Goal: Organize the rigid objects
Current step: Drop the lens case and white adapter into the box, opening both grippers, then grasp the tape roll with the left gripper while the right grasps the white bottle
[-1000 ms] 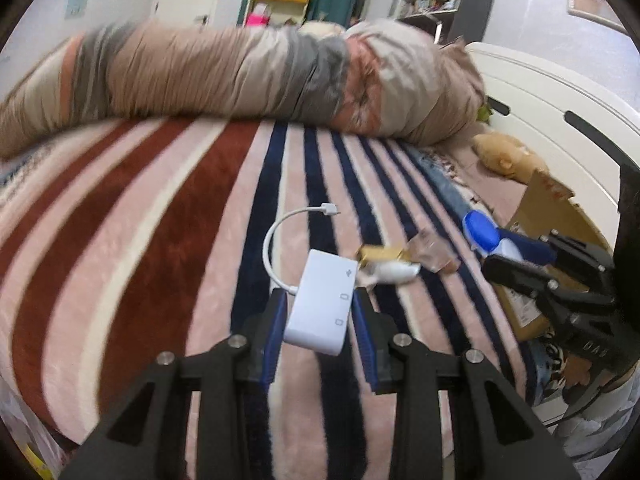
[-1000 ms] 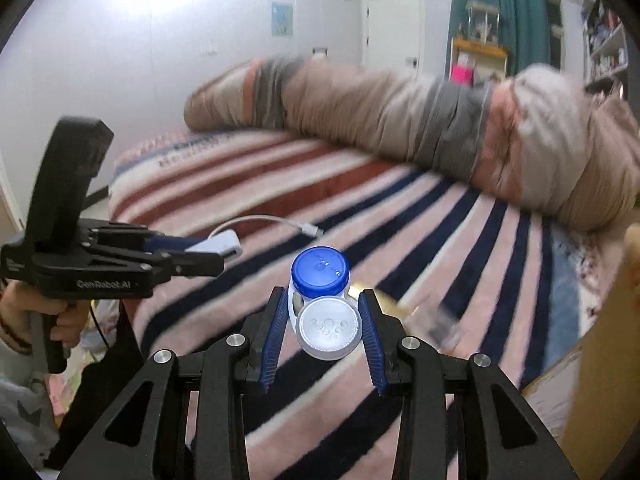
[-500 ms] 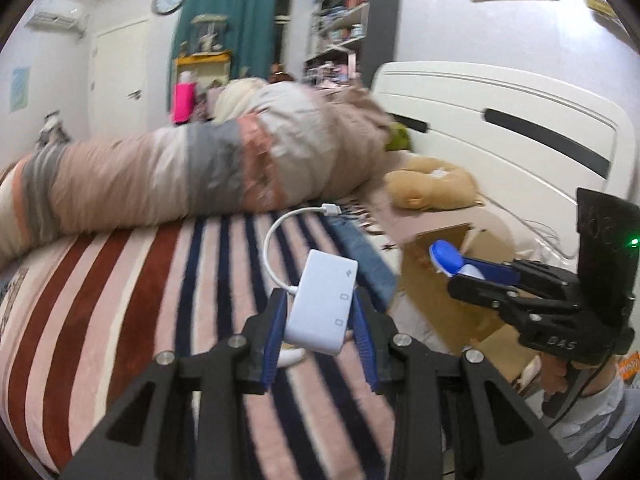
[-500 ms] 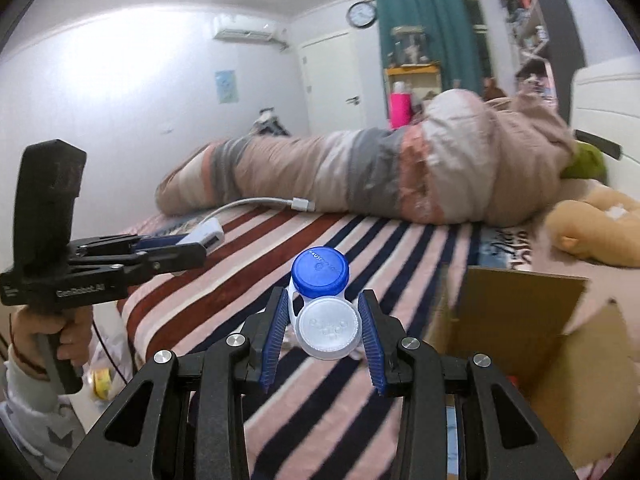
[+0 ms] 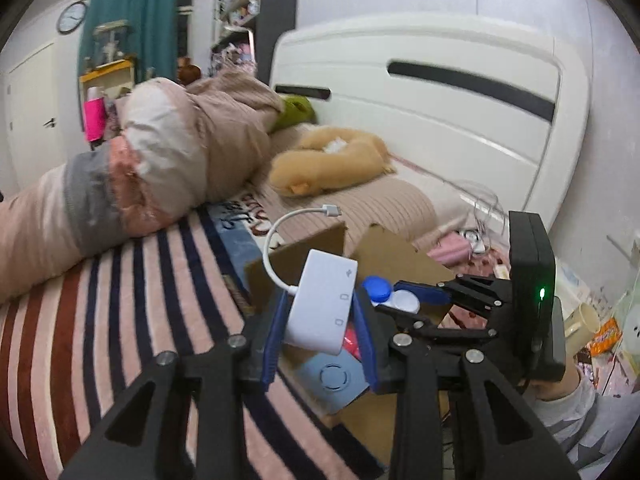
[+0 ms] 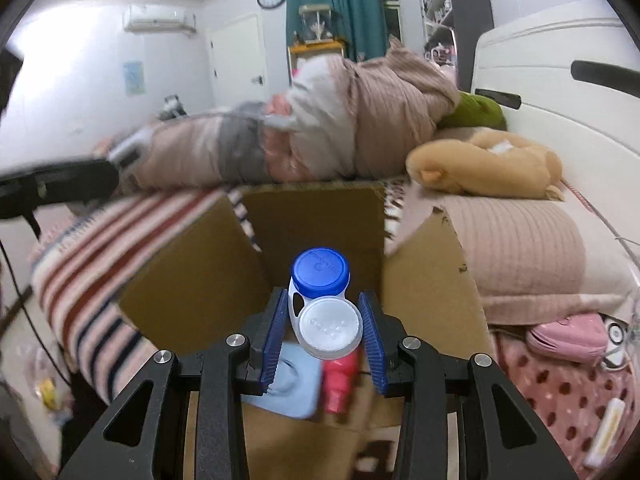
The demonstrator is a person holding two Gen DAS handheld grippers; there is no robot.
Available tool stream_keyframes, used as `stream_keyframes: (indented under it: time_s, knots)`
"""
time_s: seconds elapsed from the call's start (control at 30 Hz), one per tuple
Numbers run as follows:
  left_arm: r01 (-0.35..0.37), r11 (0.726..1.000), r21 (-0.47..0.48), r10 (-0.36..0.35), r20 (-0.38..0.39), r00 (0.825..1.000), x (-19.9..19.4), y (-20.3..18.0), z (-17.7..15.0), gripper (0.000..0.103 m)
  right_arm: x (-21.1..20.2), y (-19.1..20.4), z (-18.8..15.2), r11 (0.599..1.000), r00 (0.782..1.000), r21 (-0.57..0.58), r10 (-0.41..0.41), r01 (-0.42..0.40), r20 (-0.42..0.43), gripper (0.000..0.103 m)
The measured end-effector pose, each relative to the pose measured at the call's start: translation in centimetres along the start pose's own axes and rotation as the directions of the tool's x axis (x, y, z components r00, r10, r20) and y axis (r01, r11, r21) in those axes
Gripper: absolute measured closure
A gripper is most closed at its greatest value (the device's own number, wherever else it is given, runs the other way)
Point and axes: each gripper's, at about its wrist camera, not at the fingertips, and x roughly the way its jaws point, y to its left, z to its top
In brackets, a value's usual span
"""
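My left gripper [image 5: 320,316] is shut on a white adapter hub [image 5: 322,306] with a short white cable [image 5: 280,228], held above the open cardboard box [image 5: 312,248]. My right gripper [image 6: 325,328] is shut on a contact lens case [image 6: 324,300] with one blue cap and one white cap, also held over the box [image 6: 316,216]. In the left wrist view the right gripper [image 5: 394,298] comes in from the right with the case [image 5: 386,292]. A light blue device [image 6: 292,386] and a red item [image 6: 340,380] lie inside the box.
The box stands beside a bed with a striped blanket [image 5: 120,312]. A rolled quilt [image 6: 320,128], a tan plush toy [image 6: 488,164] and a white headboard [image 5: 440,92] are behind. A pink pouch [image 6: 568,338] and clutter lie on the right.
Both grippers have swung right from over the striped blanket to above the open box, each still holding its object. The box's inside now shows below them.
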Motion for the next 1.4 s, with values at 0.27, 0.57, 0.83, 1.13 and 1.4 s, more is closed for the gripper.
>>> stream_keyframes:
  time_s: [0.27, 0.57, 0.83, 1.13, 1.4]
  knots:
    - [-0.018, 0.999, 0.051, 0.025, -0.142, 0.989, 6.5, -0.8, 1.1, 0.073, 0.4, 0.0, -0.6, 0.999, 1.0, -0.042, -0.003, 0.003, 0.01, 0.071]
    - [-0.036, 0.997, 0.062, 0.049, -0.214, 0.976, 9.5, 0.4, 0.5, 0.072, 0.8, 0.1, -0.6, 0.999, 1.0, -0.033, 0.028, -0.028, 0.007, 0.07]
    - [-0.056, 0.998, 0.023, 0.059, -0.18, 0.982, 8.2, 2.0, 0.2, 0.064, 0.9, 0.6, -0.4, 0.999, 1.0, -0.05, 0.016, -0.017, -0.009, 0.07]
    - [-0.088, 0.992, -0.093, 0.084, -0.041, 0.996, 0.6, 6.5, -1.3, 0.042, -0.6, 3.0, 1.0, 0.997, 0.999, -0.067, 0.042, -0.041, 0.019, 0.06]
    - [-0.246, 0.941, -0.231, 0.251, -0.006, 0.968, -5.9, 14.7, -6.8, 0.03, -1.5, 11.9, 3.2, 0.959, 0.976, -0.217, 0.204, -0.183, 0.079, 0.06]
